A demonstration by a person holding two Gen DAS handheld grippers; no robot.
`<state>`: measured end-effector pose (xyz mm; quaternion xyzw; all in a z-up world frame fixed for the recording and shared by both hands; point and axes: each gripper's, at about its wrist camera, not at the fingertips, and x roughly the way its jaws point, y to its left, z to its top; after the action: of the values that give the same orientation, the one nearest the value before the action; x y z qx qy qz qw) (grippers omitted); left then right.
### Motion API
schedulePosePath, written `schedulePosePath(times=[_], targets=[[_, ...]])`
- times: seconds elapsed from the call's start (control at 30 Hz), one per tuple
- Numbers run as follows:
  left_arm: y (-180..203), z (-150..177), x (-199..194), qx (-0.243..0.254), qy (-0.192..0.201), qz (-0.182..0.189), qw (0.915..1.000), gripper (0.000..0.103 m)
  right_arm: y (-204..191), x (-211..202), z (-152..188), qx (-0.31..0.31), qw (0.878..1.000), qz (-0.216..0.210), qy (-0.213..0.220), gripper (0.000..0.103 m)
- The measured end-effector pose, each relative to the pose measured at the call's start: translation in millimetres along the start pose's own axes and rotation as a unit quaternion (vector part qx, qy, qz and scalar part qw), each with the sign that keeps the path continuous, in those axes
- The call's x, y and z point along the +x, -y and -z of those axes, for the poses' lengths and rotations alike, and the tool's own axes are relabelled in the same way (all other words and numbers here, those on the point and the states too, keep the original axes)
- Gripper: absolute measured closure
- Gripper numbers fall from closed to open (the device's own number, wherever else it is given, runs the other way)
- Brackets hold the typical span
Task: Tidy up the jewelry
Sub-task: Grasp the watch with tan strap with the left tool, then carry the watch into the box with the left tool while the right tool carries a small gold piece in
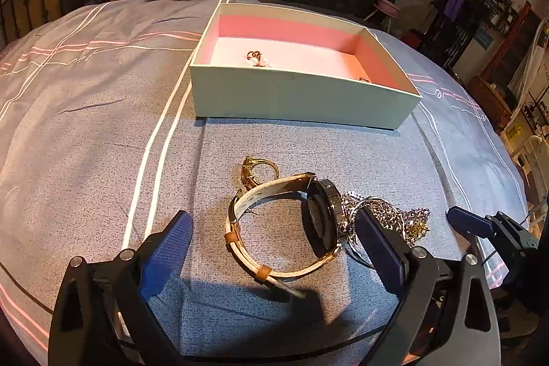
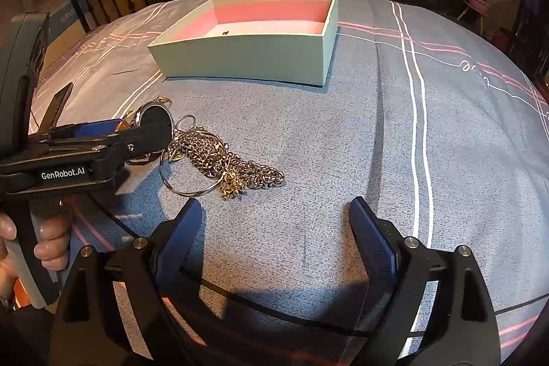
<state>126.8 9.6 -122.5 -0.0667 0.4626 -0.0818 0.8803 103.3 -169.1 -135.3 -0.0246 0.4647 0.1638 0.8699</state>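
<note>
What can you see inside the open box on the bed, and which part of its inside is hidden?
Inside the box, on its pale floor, lie a small pearl-and-gold piece near the front-left and a tiny piece near the front-right corner. The near wall hides the floor strip right behind it.

Matt card box (image 1: 291, 98), shiny metal chains (image 2: 236, 167), woven cloth cover (image 2: 343, 143).

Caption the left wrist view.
Open left gripper straddles a watch on the bedspread; box beyond.
</note>
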Motion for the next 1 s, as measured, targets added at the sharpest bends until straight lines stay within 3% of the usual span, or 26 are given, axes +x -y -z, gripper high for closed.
schedulePosePath(times=[0.07, 0.17, 0.37, 0.93, 0.97, 1.0], targets=[[2, 0, -1, 0.008, 0.006, -0.009, 0.9999, 0.030, -1, 1, -1, -0.003, 1.000, 0.002, -0.001, 0.015], [5, 0, -4, 0.026, 0.009, -0.008, 0.9996, 0.046, -2, 1, -1, -0.003, 1.000, 0.002, -0.001, 0.015], [1, 1, -13, 0.024, 0.022, 0.011, 0.9994, 0.050, -3, 2, -1, -0.005, 1.000, 0.006, -0.001, 0.015], [4, -10, -37, 0.026, 0.050, 0.012, 0.9984, 0.050, -8, 4, -6, -0.010, 1.000, 0.003, 0.000, 0.015], [4, -10, -36, 0.024, 0.048, 0.013, 0.9985, 0.050, -10, 4, -8, -0.012, 1.000, -0.002, 0.000, 0.026], [4, -10, -36, 0.023, 0.045, 0.012, 0.9987, 0.050, -11, 5, -10, -0.014, 1.000, -0.003, 0.002, 0.048]])
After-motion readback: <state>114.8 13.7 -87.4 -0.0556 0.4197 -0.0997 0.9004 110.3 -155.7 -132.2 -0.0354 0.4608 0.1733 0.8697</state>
